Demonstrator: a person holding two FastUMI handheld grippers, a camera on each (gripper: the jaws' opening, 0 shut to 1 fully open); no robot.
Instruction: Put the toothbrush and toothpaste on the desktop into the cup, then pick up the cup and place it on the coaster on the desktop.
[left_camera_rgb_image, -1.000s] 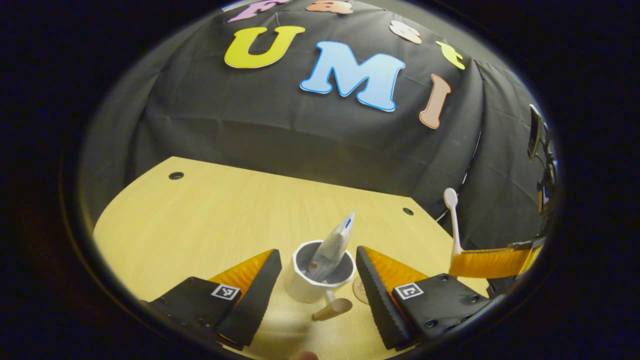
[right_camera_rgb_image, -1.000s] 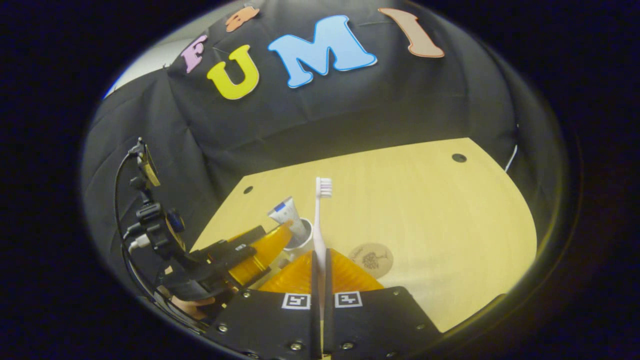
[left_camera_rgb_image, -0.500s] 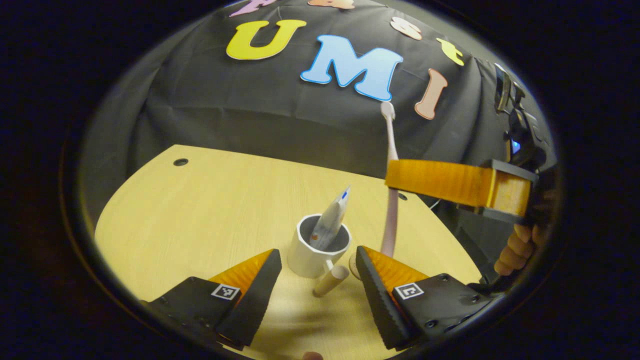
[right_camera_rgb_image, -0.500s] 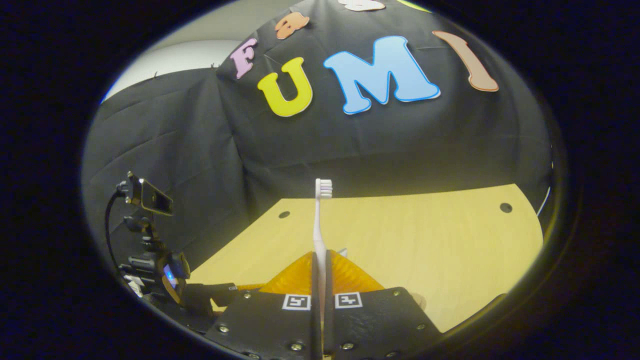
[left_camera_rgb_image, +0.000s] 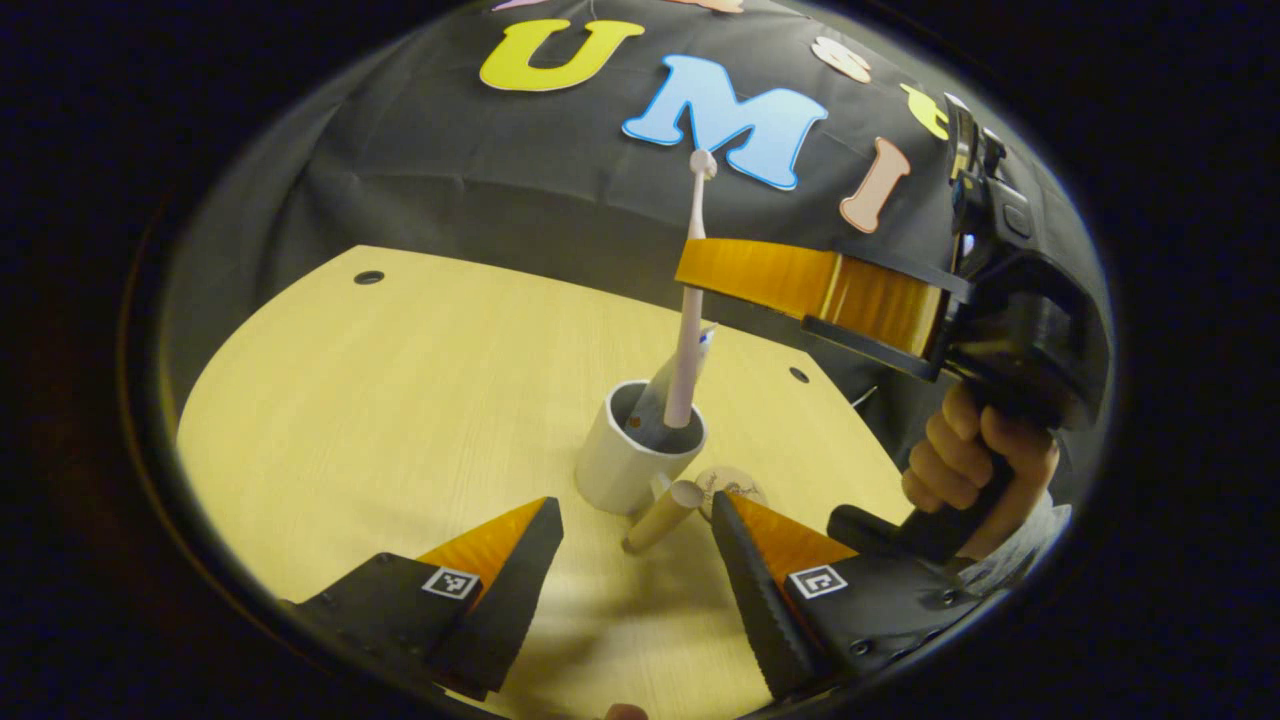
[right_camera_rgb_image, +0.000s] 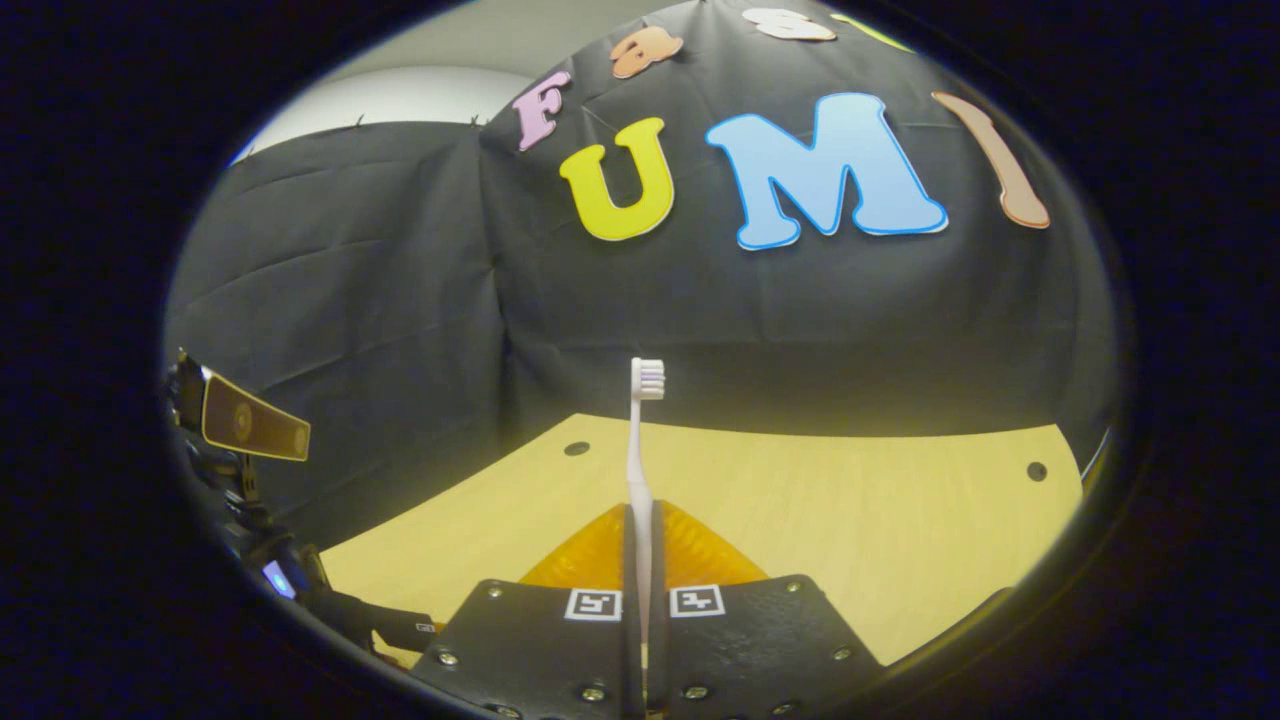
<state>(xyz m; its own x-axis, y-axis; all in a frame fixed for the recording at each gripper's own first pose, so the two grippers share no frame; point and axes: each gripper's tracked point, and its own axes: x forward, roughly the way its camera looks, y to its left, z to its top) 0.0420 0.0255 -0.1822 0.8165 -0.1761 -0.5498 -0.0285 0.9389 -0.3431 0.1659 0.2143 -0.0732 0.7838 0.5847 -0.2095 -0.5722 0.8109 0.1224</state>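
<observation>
A white cup (left_camera_rgb_image: 625, 465) with a wooden handle (left_camera_rgb_image: 660, 515) stands on the desktop (left_camera_rgb_image: 400, 400). A toothpaste tube (left_camera_rgb_image: 651, 400) leans inside it. My right gripper (left_camera_rgb_image: 700, 272) hangs above the cup, shut on a pale toothbrush (left_camera_rgb_image: 688, 340) that stands upright, bristles up, with its lower end inside the cup's mouth. In the right gripper view the toothbrush (right_camera_rgb_image: 637, 450) rises from between the closed fingers of the right gripper (right_camera_rgb_image: 640, 512). My left gripper (left_camera_rgb_image: 632, 512) is open just in front of the cup, on either side of its handle. A round coaster (left_camera_rgb_image: 738, 485) lies right of the cup.
A hand (left_camera_rgb_image: 975, 470) holds the right gripper's grip at the right of the left gripper view. The desktop has small round holes (left_camera_rgb_image: 368, 277) near its far edge. The left gripper's mounted device (right_camera_rgb_image: 245, 428) sits at the left edge of the right gripper view.
The right gripper has carried the toothbrush up and leftward from beside the cup to above it, and its lower end now dips into the cup. The left gripper has backed away slightly.
</observation>
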